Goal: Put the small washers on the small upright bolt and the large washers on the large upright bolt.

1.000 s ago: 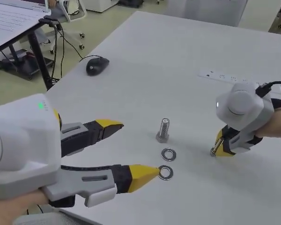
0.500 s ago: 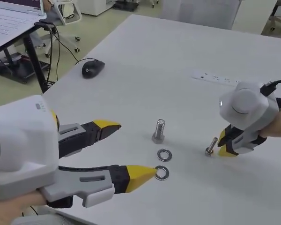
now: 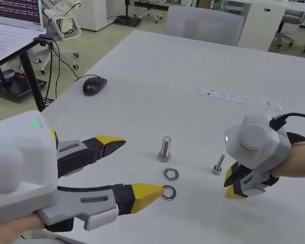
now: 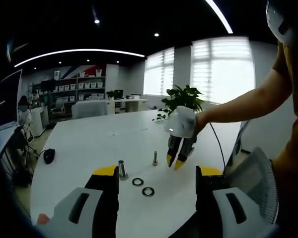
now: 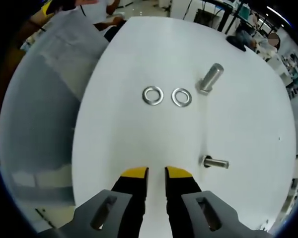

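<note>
On the white desk (image 3: 157, 76), in the head view, the large steel bolt (image 3: 164, 149) stands on its hex head, its long axis vertical and its threaded end pointing up. To its right, well apart, the small steel bolt (image 3: 218, 164) also stands head-down, its shank leaning a little. The first steel washer (image 3: 171, 174) lies flat just in front of the large steel bolt. The second steel washer (image 3: 168, 192) lies flat just past that, at the yellow tip of one finger of the left gripper (image 3: 142, 165), whose fingers are spread wide and hold nothing. The two washers look much alike in size. The right gripper (image 3: 230, 184) hangs just beside the small steel bolt, on the side away from the large steel bolt, not touching it. Far behind the large steel bolt sit a black computer mouse (image 3: 94, 86) and a white power strip (image 3: 241, 98).

Along the left gripper view, the large steel bolt (image 4: 122, 168) stands upright just past one spread finger. The first steel washer (image 4: 137, 182) and the second steel washer (image 4: 148, 191) lie at its foot. The small steel bolt (image 4: 155, 158) stands further right, with the right gripper (image 4: 175, 162) pointing down beside it.

From the right gripper view, the right gripper (image 5: 156, 172) has its fingers close together, with a narrow strip of bare desk between them, pinching nothing. The small steel bolt (image 5: 216, 162) stands just beside the fingertips. The large steel bolt (image 5: 210, 78) stands beyond, with both washers in a row beside its head.
</note>
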Tool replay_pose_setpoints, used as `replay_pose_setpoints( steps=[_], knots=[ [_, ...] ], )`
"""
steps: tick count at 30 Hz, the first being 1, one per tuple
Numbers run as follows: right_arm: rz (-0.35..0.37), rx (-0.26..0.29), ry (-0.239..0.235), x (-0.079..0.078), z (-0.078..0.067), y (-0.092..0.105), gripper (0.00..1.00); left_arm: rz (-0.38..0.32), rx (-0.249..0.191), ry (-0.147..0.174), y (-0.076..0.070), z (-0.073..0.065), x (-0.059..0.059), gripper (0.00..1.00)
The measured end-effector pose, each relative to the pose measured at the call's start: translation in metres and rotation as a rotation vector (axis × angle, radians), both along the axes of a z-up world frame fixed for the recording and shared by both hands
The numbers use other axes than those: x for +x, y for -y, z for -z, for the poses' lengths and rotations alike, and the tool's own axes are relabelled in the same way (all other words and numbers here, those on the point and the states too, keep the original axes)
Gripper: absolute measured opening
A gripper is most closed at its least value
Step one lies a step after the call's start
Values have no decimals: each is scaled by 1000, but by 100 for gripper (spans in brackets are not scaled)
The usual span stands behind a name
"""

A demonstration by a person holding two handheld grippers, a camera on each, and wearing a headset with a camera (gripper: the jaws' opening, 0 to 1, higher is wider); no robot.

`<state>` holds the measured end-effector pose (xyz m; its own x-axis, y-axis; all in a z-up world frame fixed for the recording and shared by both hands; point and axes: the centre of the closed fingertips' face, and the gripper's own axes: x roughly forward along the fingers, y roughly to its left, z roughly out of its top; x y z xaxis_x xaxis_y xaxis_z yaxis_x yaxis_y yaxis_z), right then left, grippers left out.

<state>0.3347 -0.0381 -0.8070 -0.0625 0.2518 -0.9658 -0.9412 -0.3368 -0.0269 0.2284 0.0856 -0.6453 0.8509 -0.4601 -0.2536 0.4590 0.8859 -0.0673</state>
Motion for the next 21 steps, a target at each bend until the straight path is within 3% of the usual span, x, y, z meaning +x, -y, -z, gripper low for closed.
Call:
replay_pose_setpoints(
  steps=[5,13,21],
  knots=[
    [-21,15,-25,-15,5,-15,15,-8,-7,10,-1,-2,-4,61],
    [-29,85,-35,-22,9,-51,20,-17,-15,20,-1,-5,-8,61],
    [-83,94,-35,-29,13,-78,25,-15,-15,17,0,-2,-10,61]
  ],
)
